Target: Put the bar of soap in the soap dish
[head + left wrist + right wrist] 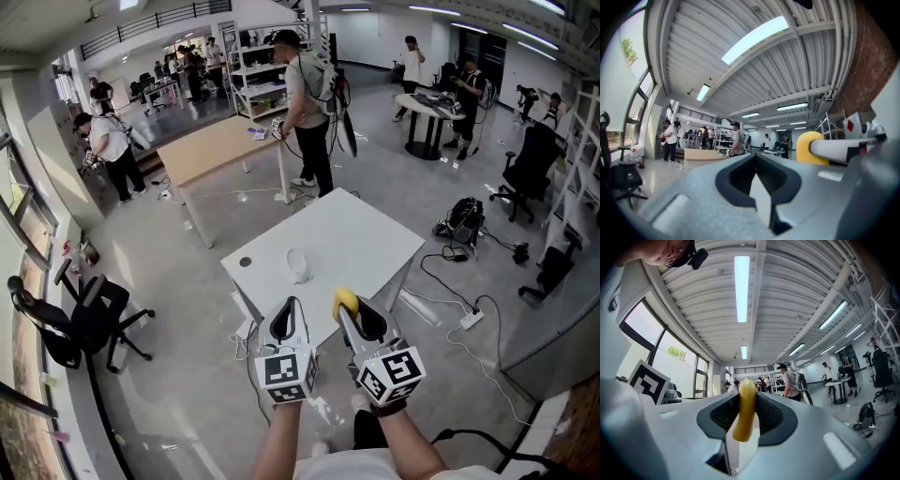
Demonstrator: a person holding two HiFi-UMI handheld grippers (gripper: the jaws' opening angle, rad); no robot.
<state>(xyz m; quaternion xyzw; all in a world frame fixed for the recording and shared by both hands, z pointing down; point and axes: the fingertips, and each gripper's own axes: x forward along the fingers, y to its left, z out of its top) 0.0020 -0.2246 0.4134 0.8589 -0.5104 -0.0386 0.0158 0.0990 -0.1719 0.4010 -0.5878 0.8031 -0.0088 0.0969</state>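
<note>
**Soap in carry, dish not yet reached**

R claw [746, 404] clamped on the bar of soap [345, 302]: yellow, smooth, rounded; prob. slippery. L claw [288, 309] drawn narrow, empty. Soap dish [298, 266], pale and shallow, on matt white bench [375, 234], approx. 11 o'clock of soap. Rec.: firm grip, low approach, release flat over dish centre.

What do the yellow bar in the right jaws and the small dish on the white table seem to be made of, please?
The yellow bar looks like soap: opaque, waxy and smooth, with rounded edges. The dish seems to be pale plastic or ceramic. It is whitish against the table and too small to tell which.
</note>
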